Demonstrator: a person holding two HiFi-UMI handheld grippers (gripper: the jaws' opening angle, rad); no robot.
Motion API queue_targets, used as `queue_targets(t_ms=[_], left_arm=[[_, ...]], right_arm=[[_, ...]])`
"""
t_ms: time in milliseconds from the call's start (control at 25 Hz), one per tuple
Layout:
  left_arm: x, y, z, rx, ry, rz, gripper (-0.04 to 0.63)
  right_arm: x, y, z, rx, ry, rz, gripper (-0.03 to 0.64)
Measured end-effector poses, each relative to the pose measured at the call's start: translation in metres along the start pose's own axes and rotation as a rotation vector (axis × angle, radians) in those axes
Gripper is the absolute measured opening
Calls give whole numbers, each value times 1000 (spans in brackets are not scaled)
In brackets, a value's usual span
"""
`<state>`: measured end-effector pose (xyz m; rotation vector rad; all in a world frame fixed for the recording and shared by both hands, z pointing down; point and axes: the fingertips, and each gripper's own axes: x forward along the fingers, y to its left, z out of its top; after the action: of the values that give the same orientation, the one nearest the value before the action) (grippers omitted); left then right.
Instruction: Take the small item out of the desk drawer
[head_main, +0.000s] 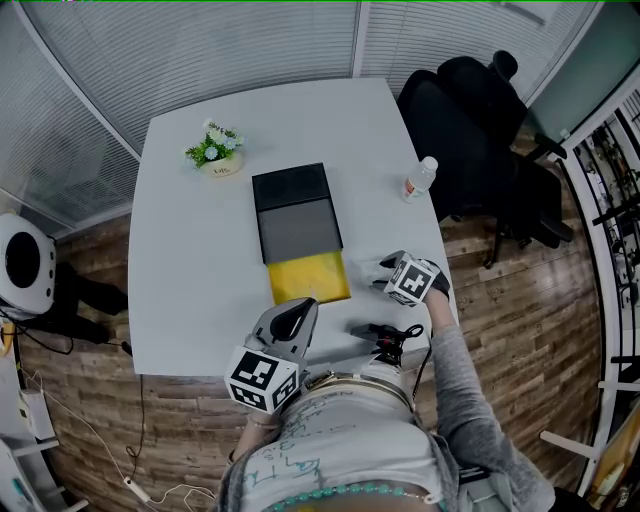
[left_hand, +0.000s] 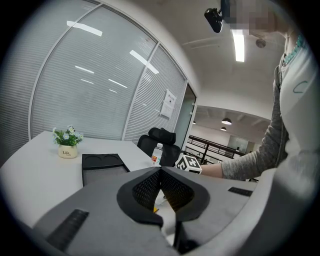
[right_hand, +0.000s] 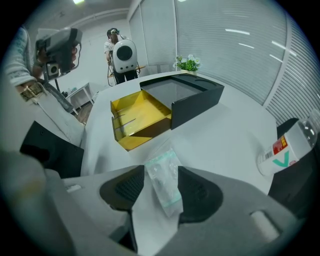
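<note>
The packet (right_hand: 164, 186), a small clear sachet with a green edge, is already out of the drawer (right_hand: 142, 117). It lies flat on the table (head_main: 200, 290), at about 3 o'clock from the open yellow drawer in the head view. The right gripper (right_hand: 161, 172) stands over it, tilted steeply down, with its jaws spread wide and the packet in the gap between the pads. Neither pad pinches it, though its left edge runs close beside the left pad; I cannot tell whether it touches. In the right gripper view the packet's long axis runs from roughly 11 to 5 o'clock, nearly in line with the jaw gap. The drawer sits beyond at 11 o'clock, well apart, and the black box (right_hand: 192, 97) is at 12. The drawer's floor looks nearly bare. The left gripper (left_hand: 161, 171) has its jaws closed tip to tip on nothing. It hovers at the drawer's front edge, at about 6 o'clock from it in the head view, and is the farther of the two from the packet. The placing looks done, so any coming move belongs to the right hand. A straight lift along the jaws' own line would likely clear the packet. A sideways slide toward 9 o'clock could drag it by that near edge.
</note>
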<state>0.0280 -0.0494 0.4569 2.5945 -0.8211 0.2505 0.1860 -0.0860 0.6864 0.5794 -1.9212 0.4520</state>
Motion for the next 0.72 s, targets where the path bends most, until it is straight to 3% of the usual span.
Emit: queue_targets(t_ms=[520,720], left_arm=[[1,1,-2,-2,3,0,-3],[1,0,-2,1,7,-5,-3]], right_arm=[[-7,6,5,-34,-10,16,187],[-27,22,24,-74,-73,20,31]])
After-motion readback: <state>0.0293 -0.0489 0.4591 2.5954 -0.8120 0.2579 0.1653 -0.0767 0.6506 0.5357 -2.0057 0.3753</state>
